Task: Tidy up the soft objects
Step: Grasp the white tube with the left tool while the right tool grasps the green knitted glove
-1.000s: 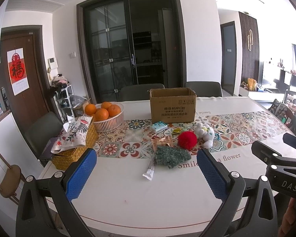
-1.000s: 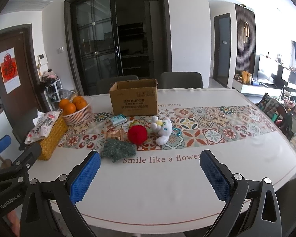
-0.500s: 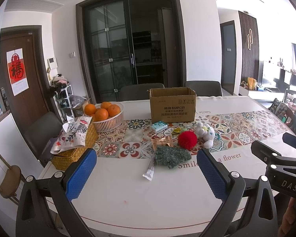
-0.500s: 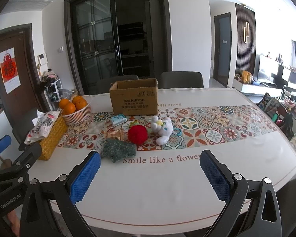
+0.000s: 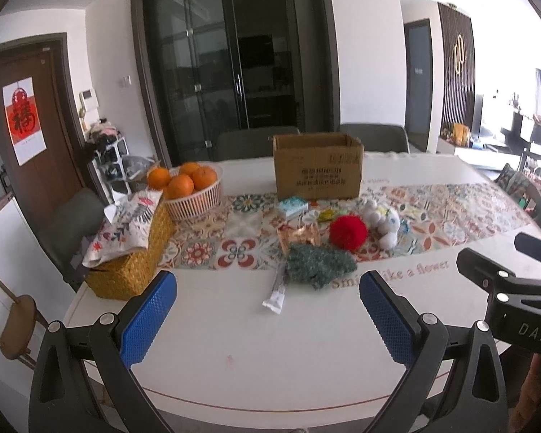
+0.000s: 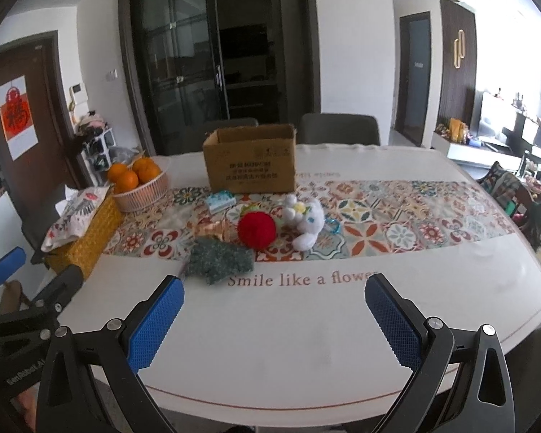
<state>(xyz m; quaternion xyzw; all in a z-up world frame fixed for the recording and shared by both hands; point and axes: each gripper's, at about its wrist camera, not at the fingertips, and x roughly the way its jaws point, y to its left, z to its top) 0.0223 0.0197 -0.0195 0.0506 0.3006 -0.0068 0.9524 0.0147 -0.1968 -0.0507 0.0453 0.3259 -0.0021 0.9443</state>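
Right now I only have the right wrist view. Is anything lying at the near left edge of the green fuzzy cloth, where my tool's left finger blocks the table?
Observer: Yes. The left wrist view shows a long white packet flat on the table. Its far end is at the left edge of the green fuzzy cloth and its near end points toward us.
Operator: And the left tool, open or shut? I see only one blue pad of it.
Observer: Open. The left tool has both pads wide apart and grips nothing.
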